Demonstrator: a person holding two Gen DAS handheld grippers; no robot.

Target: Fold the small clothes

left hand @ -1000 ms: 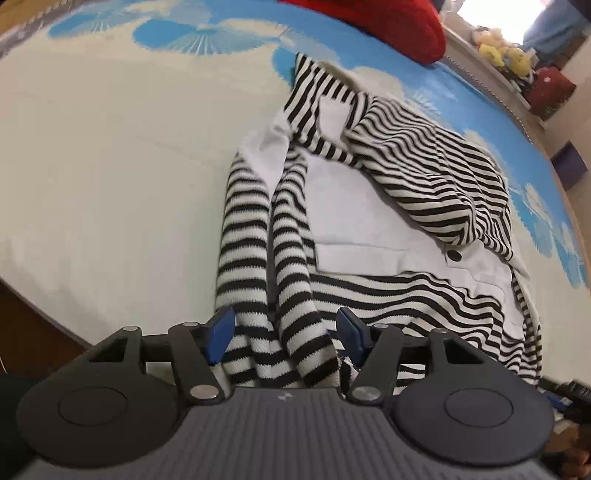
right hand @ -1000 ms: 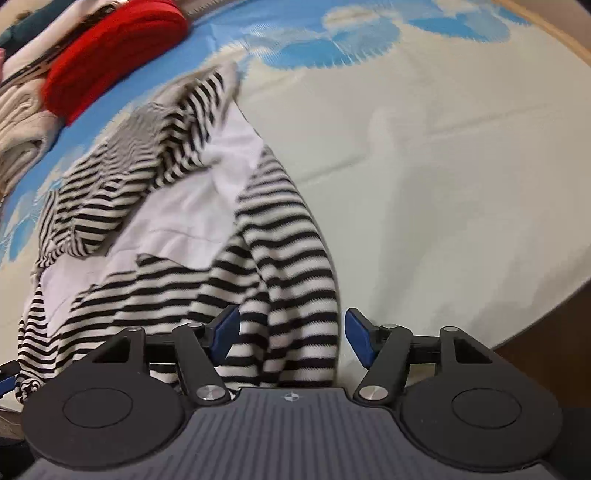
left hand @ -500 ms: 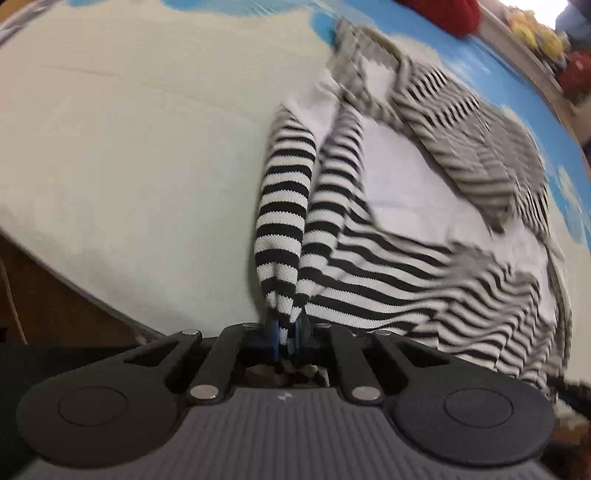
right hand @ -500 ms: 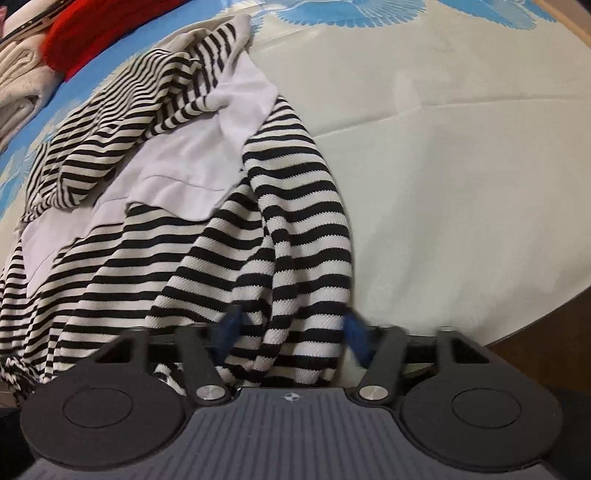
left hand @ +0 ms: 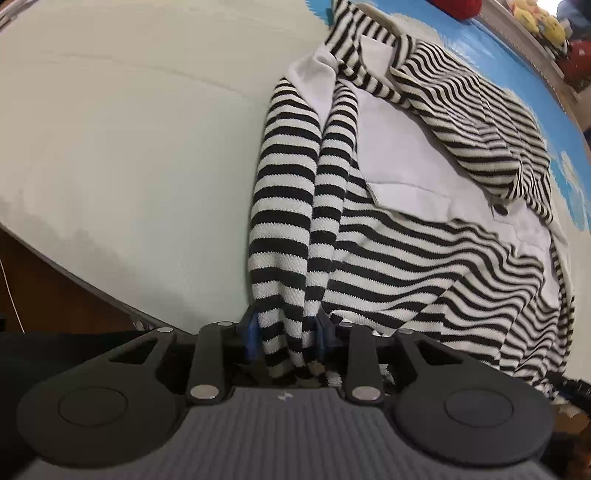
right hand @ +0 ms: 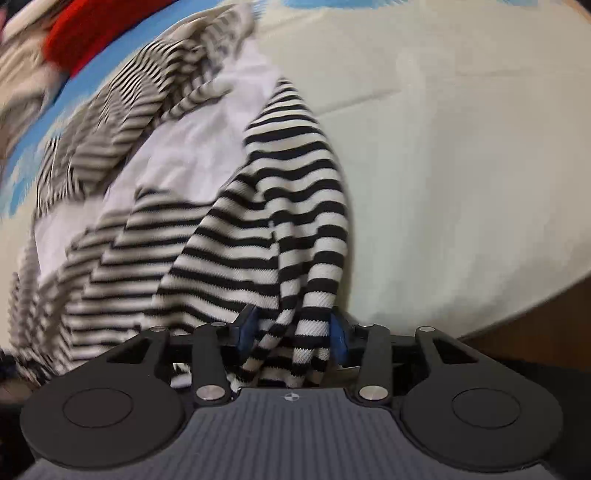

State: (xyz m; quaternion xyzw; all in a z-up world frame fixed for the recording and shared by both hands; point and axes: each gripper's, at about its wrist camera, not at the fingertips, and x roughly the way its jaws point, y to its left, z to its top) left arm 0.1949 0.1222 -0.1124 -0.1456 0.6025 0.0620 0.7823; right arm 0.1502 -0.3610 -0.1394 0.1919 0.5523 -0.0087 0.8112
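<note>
Since you've got the striped top (left hand: 424, 258) flat on the bed sheet (left hand: 129, 147), L gripper (left hand: 286, 334) & R gripper (right hand: 291, 332) each bunch a hem corner w/ jaws narrow, both easing open, prob. for folding upward.

bed (left hand: 129, 155): cream-blue cover | on it: striped garment (left hand: 424, 236), red cushion (right hand: 92, 26)

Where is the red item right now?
In the right wrist view, the red item sits top left, beyond the striped garment; the left wrist view shows it at the top edge.
</note>
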